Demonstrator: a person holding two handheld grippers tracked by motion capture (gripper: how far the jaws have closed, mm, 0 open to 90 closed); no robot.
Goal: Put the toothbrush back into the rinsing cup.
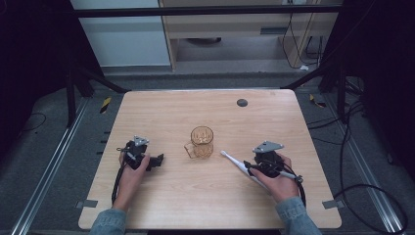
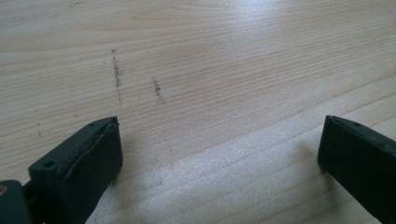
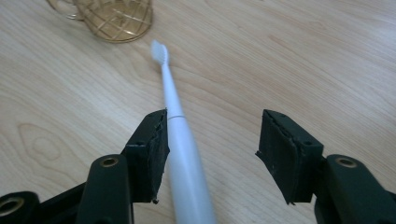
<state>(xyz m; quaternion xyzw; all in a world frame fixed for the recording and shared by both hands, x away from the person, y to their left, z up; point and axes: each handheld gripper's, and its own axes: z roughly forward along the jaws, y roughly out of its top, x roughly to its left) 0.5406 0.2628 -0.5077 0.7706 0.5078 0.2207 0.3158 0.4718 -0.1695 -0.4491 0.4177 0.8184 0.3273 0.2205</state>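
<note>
The right gripper (image 3: pixel 212 154) stands open around the toothbrush (image 3: pixel 180 140) at lower centre, which touches its left jaw, so centre it before closing; left gripper (image 2: pixel 219 168) open over bare table (image 2: pixel 210 60)

The tabletop (image 2: pixel 224 56) is pale, matt wood grain with dark scuffs, the mug (image 1: pixel 201 142) amber patterned glass, the toothbrush (image 3: pixel 180 140) smooth white plastic, the right gripper (image 3: pixel 212 154) pads rough black.
</note>
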